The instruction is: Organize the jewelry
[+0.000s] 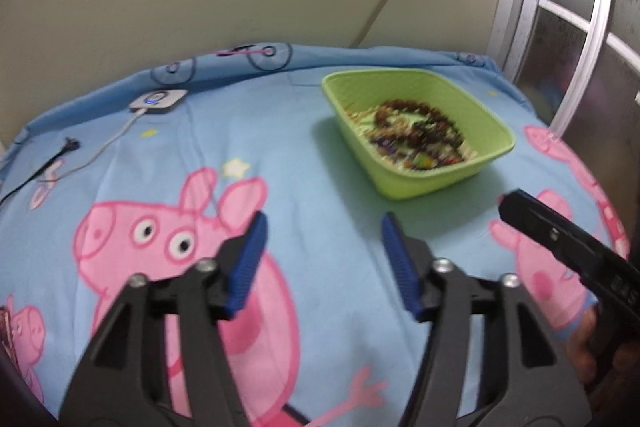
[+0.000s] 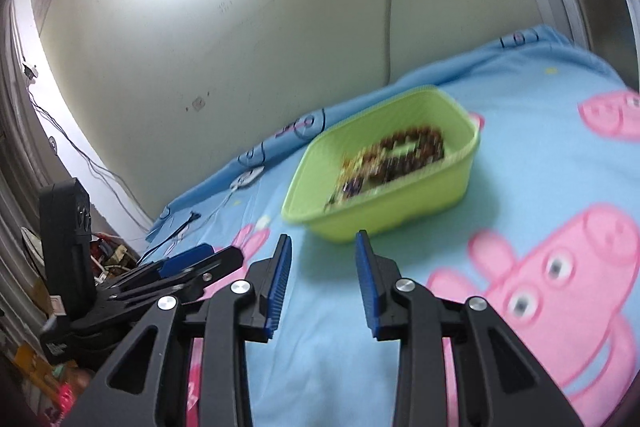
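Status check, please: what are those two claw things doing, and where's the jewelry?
Left tool open, empty. Right tool open, empty. Beads heaped in green tub, untouched. Nothing between tools and tub.

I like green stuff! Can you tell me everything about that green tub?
The green tub looks like thin plastic, a rounded rectangle with sloping walls and an open top. It sits upright on the blue pig bedsheet, near the wall. Inside lies a blurry heap of beads, mostly dark brown with some colourful bits. Neither gripper touches it.
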